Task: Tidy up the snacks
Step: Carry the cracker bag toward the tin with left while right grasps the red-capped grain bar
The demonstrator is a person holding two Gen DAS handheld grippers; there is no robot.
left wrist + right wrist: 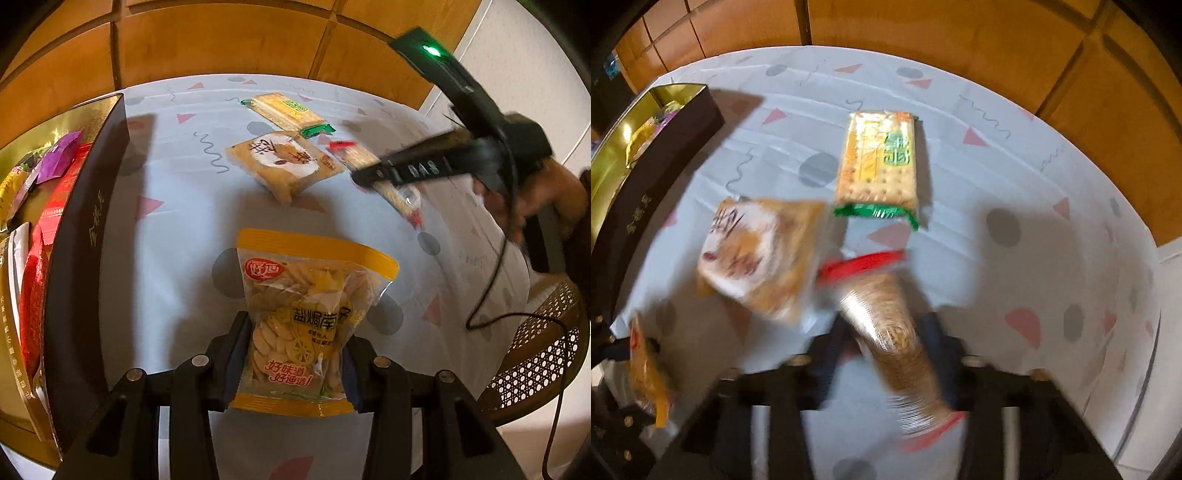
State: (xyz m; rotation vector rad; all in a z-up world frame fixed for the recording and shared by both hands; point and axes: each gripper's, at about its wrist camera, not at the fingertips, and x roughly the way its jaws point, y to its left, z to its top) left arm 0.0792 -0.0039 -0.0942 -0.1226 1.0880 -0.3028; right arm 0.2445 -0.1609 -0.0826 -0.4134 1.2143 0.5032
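Red-ended cracker pack lies diagonal between right hand-held gripper jaws

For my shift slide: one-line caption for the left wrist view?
Left gripper clamps yellow snack bag above the tablecloth; right gripper reaches the red-ended cracker pack.

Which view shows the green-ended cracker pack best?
The left wrist view: the cracker pack is sharp there, lying flat on the tablecloth at the far side. In the right wrist view the pack is larger and nearer, but motion blur smears its print.
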